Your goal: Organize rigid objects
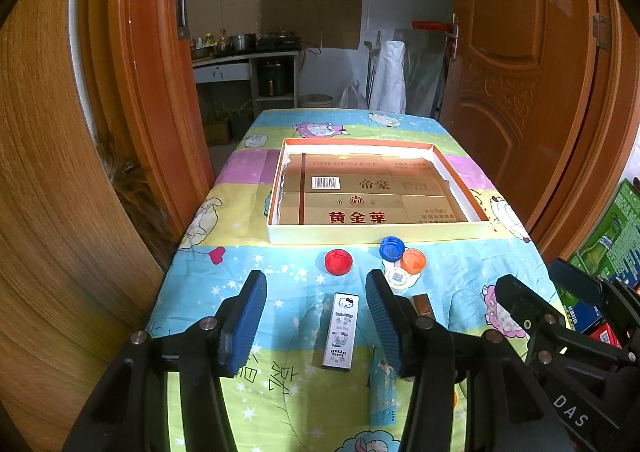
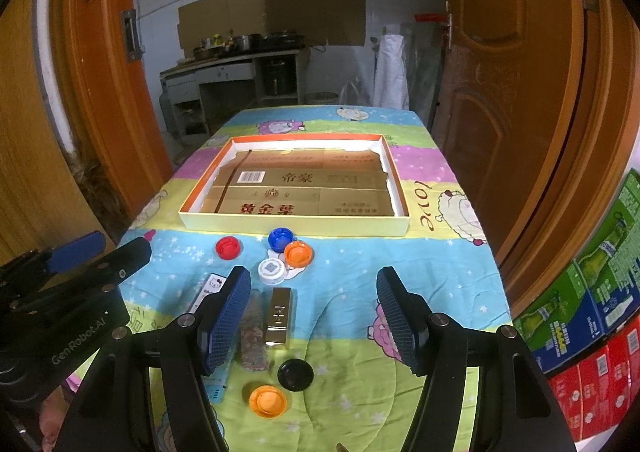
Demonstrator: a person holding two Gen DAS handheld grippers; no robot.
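Left gripper (image 1: 316,316): released, its blue ribbed pads spread wide above the bench (image 1: 460,284), which is covered with a cartoon-print cloth of blue, green and pink bands. Between the pads, untouched, lies a white oblong Hello Kitty box (image 1: 341,332), long axis pointing to 12 o'clock. At 1 o'clock from this gripper sit a white round cap with a printed code (image 1: 398,277), an orange plastic bottle cap (image 1: 413,260) touching it, and a blue plastic bottle cap (image 1: 392,247) beside the orange one. A red plastic bottle cap (image 1: 338,261) lies at 12 o'clock, apart from the others. Beyond the caps, at 12 o'clock, stands a shallow rectangular cardboard tray with orange inner walls (image 1: 376,235), lined with flattened gold-brown printed carton.

Right gripper (image 2: 312,312): released, pads wide apart over the same bench. Just inside its left pad lies a gold metallic bar-shaped block (image 2: 280,316), lengthwise toward 12 o'clock, with a speckled oblong box (image 2: 252,336) beside it at 9 o'clock. At 6 o'clock from the block rest a black round lid (image 2: 295,373) and a second orange plastic cap (image 2: 267,400), near one another. The left gripper's black body appears at 9 o'clock in the right wrist view.

All loose items lie on the cloth outside the tray.
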